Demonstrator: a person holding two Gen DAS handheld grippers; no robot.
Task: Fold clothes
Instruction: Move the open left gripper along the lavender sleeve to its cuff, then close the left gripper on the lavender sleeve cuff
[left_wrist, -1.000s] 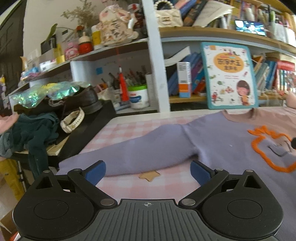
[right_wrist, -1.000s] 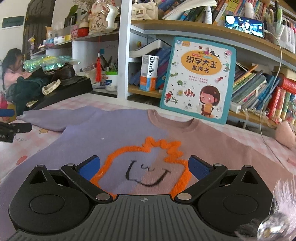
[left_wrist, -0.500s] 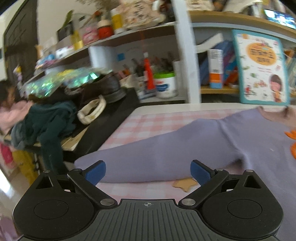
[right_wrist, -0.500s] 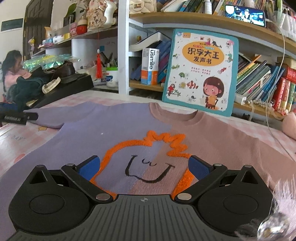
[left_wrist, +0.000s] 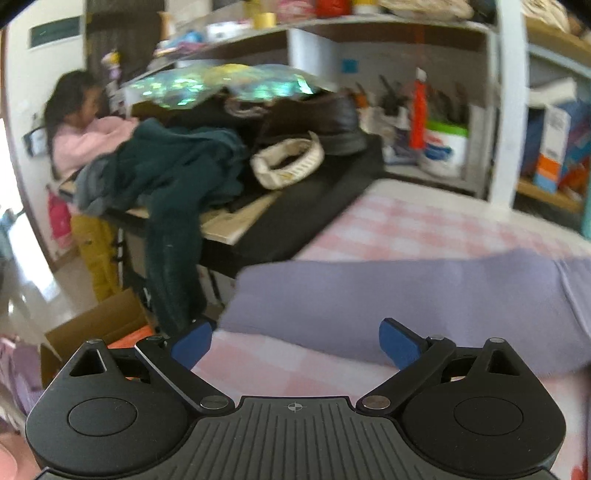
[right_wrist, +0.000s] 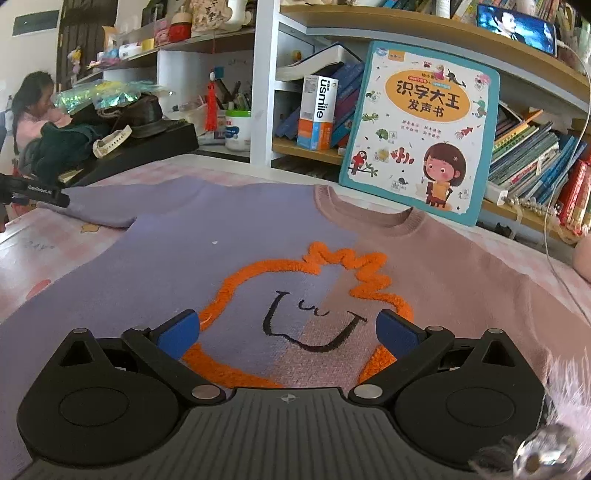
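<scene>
A sweater (right_wrist: 192, 266), half purple and half dusty pink, lies flat and face up on a table covered by a pink checked cloth (left_wrist: 424, 236). An orange fuzzy outline of a smiling face (right_wrist: 314, 295) sits across the chest where the two colours meet. The collar (right_wrist: 369, 214) points toward the bookshelf.

Left gripper (left_wrist: 293, 343): jaws spread wide, nothing between them. It is just short of the end of the purple sleeve (left_wrist: 388, 295), which stretches out toward the table's left edge. The view is blurred. In the right wrist view this gripper shows as a black bar at the sleeve end (right_wrist: 37, 192).

Right gripper (right_wrist: 288, 332): jaws also wide apart and holding nothing, poised low over the chest, with the face drawing between the blue fingertips (right_wrist: 179, 330).

A children's book (right_wrist: 421, 129) stands propped against the shelf just behind the collar. To the left, a side table holds dark green clothes (left_wrist: 173, 166) and a white watch (left_wrist: 288, 162). A child in pink (left_wrist: 81, 129) stands beyond it.
</scene>
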